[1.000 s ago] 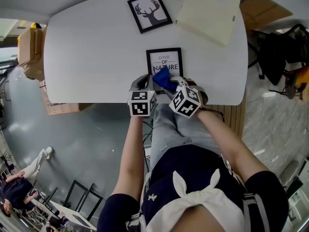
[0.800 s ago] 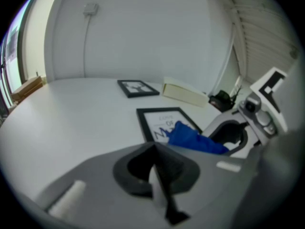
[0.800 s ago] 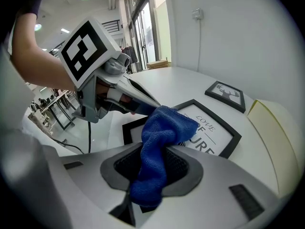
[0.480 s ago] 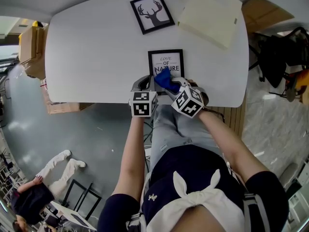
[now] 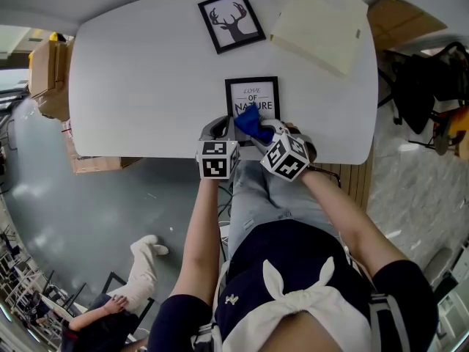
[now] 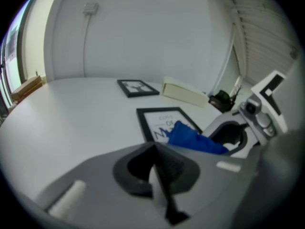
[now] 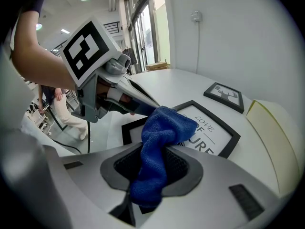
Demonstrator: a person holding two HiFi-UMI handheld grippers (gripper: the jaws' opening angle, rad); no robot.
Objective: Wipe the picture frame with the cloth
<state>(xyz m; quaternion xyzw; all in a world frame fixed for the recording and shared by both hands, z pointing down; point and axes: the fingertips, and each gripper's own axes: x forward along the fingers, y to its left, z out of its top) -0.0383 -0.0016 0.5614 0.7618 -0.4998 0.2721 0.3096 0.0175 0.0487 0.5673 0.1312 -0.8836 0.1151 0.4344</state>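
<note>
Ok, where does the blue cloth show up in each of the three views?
Head view: blue cloth just below centre, on the near edge of the lettered frame.
Left gripper view: right of centre, over the lettered frame's near right corner.
Right gripper view: bottom centre, clamped in the right gripper jaws.
Shared landmark: the lettered frame, behind the cloth here too.

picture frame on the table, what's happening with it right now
A person works at a white table with a gripper in each hand. The right gripper is shut on a blue cloth, whose free end rests over the near part of the lettered picture frame. The left gripper is shut and empty, beside that frame's near left corner. A deer picture lies farther back on the table, untouched.
</note>
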